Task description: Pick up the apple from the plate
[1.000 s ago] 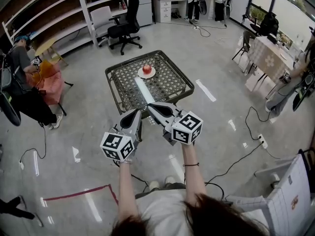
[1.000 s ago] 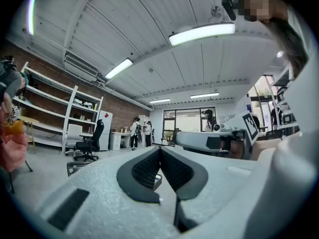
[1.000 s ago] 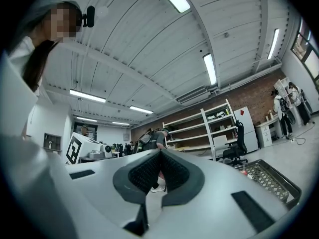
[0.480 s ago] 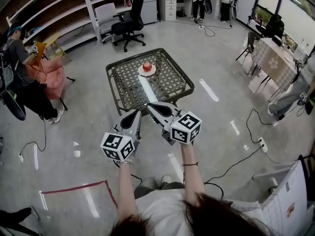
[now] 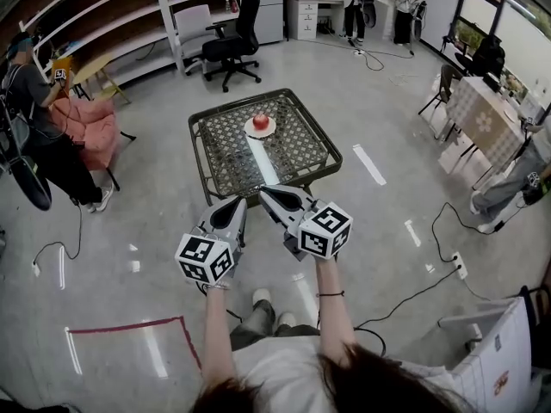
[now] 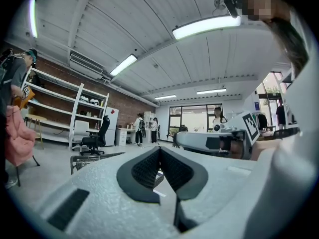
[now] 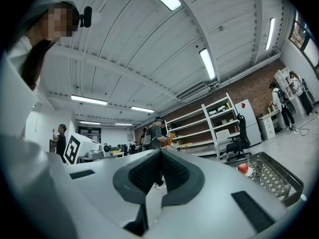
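Stood on a glossy grey floor (image 5: 129, 231), facing a low metal lattice counter (image 5: 198, 149). Held the left hand-held gripper (image 5: 240, 202) and the right hand-held gripper (image 5: 263, 191) out in front, side by side and roughly level, tips pointed toward the counter. Had both pairs of jaws pressed together, with nothing between them. Saw the red apple (image 5: 261, 121) sitting on a small white plate (image 5: 250, 132) toward the far side of the counter, well apart from both hand-held grippers. Saw a long white strip (image 5: 263, 162) lying on the lattice between the plate and the near edge. Caught the apple again, small and distant, low at the right of the right gripper view. Noted a black office chair (image 5: 234, 48) and white shelving (image 5: 112, 24) beyond the counter, and a pink armchair (image 5: 86, 123) off to the left with a person (image 5: 30, 114) beside it.
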The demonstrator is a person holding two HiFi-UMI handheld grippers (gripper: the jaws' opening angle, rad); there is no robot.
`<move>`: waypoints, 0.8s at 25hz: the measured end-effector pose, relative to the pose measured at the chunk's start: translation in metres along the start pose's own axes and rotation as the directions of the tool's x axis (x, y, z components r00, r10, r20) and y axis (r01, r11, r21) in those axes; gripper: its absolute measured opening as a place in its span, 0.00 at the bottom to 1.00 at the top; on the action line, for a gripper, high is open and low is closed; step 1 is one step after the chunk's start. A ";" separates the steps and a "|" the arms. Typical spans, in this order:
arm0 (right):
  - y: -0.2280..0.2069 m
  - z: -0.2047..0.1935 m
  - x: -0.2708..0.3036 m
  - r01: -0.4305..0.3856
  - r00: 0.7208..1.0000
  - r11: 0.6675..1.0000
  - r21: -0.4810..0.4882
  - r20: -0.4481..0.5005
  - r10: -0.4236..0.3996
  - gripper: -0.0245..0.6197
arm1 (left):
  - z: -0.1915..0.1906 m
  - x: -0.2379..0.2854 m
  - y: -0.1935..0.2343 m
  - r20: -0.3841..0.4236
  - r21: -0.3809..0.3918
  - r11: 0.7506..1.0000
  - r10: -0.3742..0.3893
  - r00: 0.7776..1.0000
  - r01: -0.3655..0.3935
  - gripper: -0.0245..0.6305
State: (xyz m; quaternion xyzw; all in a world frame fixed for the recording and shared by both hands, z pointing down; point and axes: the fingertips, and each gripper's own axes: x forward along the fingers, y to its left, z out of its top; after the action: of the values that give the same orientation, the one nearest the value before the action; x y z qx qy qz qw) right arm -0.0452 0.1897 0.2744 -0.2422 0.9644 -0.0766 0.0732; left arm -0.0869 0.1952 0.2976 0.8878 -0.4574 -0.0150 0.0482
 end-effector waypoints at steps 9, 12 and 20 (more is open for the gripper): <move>-0.026 -0.010 0.029 -0.003 1.000 0.999 0.036 -0.015 0.004 0.05 | -0.003 0.027 0.031 -0.015 0.009 1.000 -0.008 1.000 0.009 0.05; -0.041 -0.014 0.044 0.012 1.000 0.999 0.047 -0.027 -0.010 0.05 | -0.003 0.038 0.051 -0.024 0.006 1.000 -0.012 1.000 0.012 0.05; -0.080 -0.026 0.076 0.052 0.998 0.996 0.066 -0.044 -0.049 0.05 | -0.013 0.070 0.097 -0.045 -0.023 0.999 -0.033 0.998 0.031 0.05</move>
State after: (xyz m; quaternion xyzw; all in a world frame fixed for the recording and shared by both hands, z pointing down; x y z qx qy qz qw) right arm -0.0803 0.0868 0.3067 -0.2623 0.9562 -0.1158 0.0590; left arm -0.1237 0.0830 0.3214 0.8945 -0.4417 -0.0008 0.0683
